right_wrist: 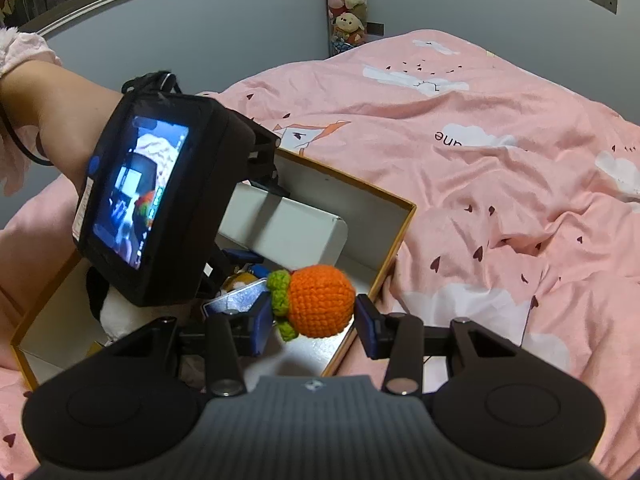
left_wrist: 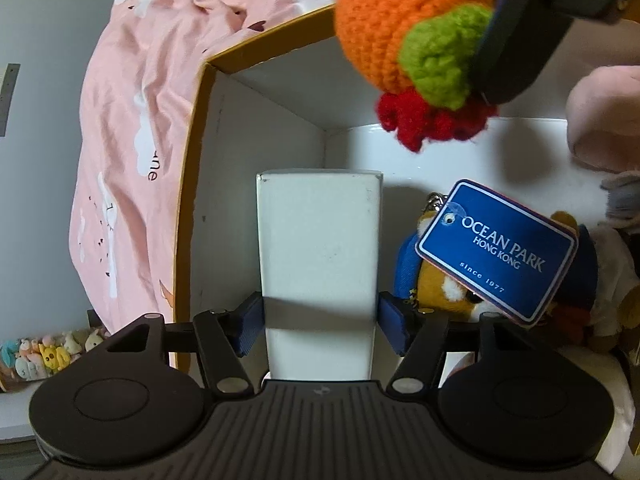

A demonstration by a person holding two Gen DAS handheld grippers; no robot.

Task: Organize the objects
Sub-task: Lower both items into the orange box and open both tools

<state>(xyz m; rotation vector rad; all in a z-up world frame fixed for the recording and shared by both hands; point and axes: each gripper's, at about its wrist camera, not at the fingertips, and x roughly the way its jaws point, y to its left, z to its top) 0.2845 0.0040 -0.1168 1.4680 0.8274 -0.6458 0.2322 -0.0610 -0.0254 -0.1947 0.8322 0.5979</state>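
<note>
Above the open cardboard box [right_wrist: 394, 224] on the pink bedspread [right_wrist: 500, 168], the right gripper [right_wrist: 314, 322] carries a crocheted orange toy [right_wrist: 320, 306]: round knitted orange body, lime-green leafy collar at one end, and, in the left wrist view, a bunch of red yarn loops beneath the green. Its blue pads [right_wrist: 366, 326] stand wide on either side of the body; the left pad touches the green collar, the right pad sits just beside the orange surface, so a firm grip cannot be confirmed. Inside the box, the left gripper [left_wrist: 320, 316] has its blue fingers pressed against both long sides of a white rectangular carton [left_wrist: 318, 248], clamping it; the carton lies lengthwise near the box's left wall. Just right of the carton lies a plush toy [left_wrist: 436, 284], yellow-brown with blue clothing, partly covered by a blue hang tag [left_wrist: 498, 248] reading "OCEAN PARK HONG KONG since 1977". Box exterior is tan, interior white. Stuffed animals [right_wrist: 346, 4] stand against the far wall.
</note>
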